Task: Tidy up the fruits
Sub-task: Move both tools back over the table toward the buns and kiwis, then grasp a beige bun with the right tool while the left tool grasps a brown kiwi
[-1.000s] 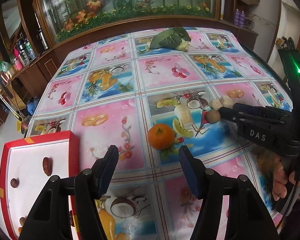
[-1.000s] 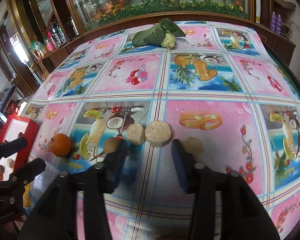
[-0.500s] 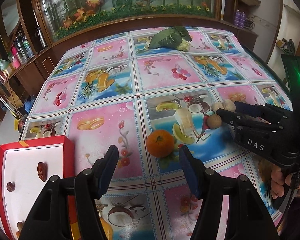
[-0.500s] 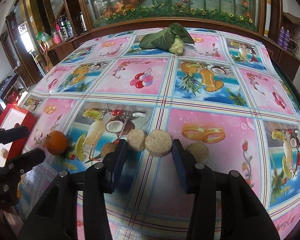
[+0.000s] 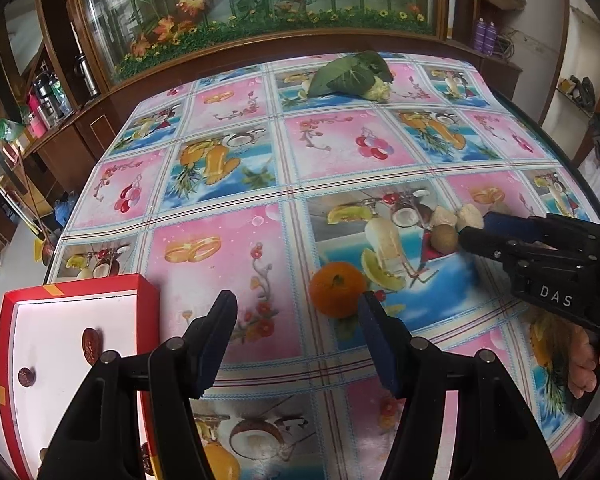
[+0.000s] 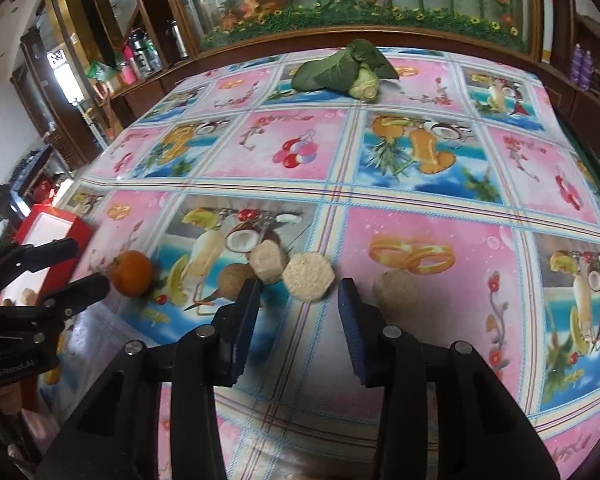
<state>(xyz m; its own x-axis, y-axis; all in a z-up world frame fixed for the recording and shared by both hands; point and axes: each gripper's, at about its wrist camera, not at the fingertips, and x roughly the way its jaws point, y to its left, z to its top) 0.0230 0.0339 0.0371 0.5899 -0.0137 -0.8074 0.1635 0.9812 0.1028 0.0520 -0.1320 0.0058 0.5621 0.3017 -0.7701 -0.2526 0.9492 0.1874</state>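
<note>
**Two grippers, both spread, over the fruit on the patterned cloth**

Two grippers hung above the table (image 5: 228,240), and neither held anything. The left gripper (image 5: 296,340) had its fingers wide apart, with the orange (image 5: 337,289) lying on the cloth just ahead of its right fingertip (image 5: 370,320); whether the two touched could not be told. Left of the orange, at the table's near corner, sat a red box (image 5: 80,288) with a white floor, and a few small dark fruits (image 5: 91,345) lay inside it.

The right gripper (image 6: 298,312) was likewise parted, empty. Right of the orange (image 6: 131,273) lay a small brown round fruit (image 6: 233,282) just ahead of the right gripper's left fingertip. Further right of the orange came two pale, rough-textured pieces (image 6: 308,277) side by side, the larger one straight ahead of the open gap, and beyond them a third pale round piece (image 6: 396,293) just past the right fingertip.

Well beyond the orange, at the far edge of the table, lay a leafy green vegetable (image 6: 340,68).
</note>
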